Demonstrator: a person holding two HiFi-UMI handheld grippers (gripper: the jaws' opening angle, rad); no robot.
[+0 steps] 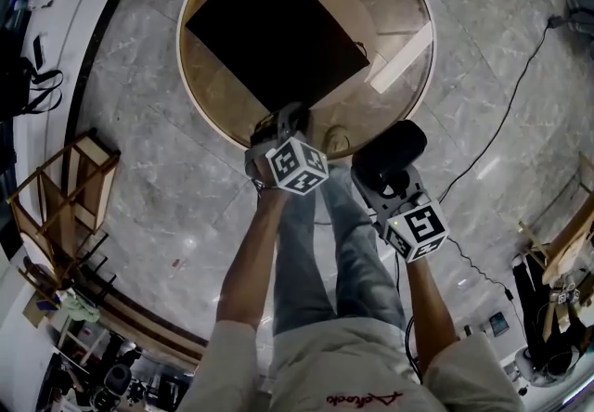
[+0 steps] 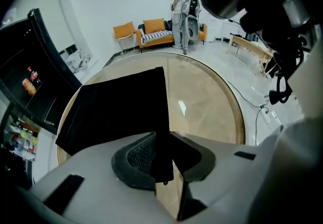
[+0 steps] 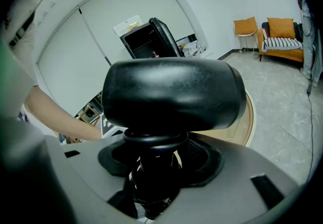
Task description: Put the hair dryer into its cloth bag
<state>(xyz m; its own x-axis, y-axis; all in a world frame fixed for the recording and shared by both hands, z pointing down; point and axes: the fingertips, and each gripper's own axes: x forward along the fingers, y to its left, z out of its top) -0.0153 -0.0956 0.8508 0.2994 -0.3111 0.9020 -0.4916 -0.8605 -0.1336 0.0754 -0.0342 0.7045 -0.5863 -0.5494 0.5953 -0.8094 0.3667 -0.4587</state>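
A black cloth bag [image 1: 274, 30] lies flat on the round table [image 1: 408, 2], skewed like a diamond. At the table's near edge my left gripper [image 1: 281, 125] is shut on the bag's near corner. In the left gripper view a strip of the bag [image 2: 121, 112] rises between the pads of that gripper [image 2: 164, 167]. My right gripper [image 1: 385, 176] hovers off the table's near right edge, shut on the black hair dryer [image 1: 392, 150]. In the right gripper view the dryer's barrel [image 3: 171, 94] lies crosswise above the jaws of the gripper [image 3: 154, 170], which clamp its handle.
A white strip [image 1: 401, 57] lies on the table's right side. The person's legs [image 1: 316, 243] stand below the near rim. A wooden rack [image 1: 65, 187] is on the left and cables [image 1: 501, 132] cross the marble floor on the right. Beyond the table are an orange sofa [image 2: 156, 31] and a standing person [image 2: 180, 13].
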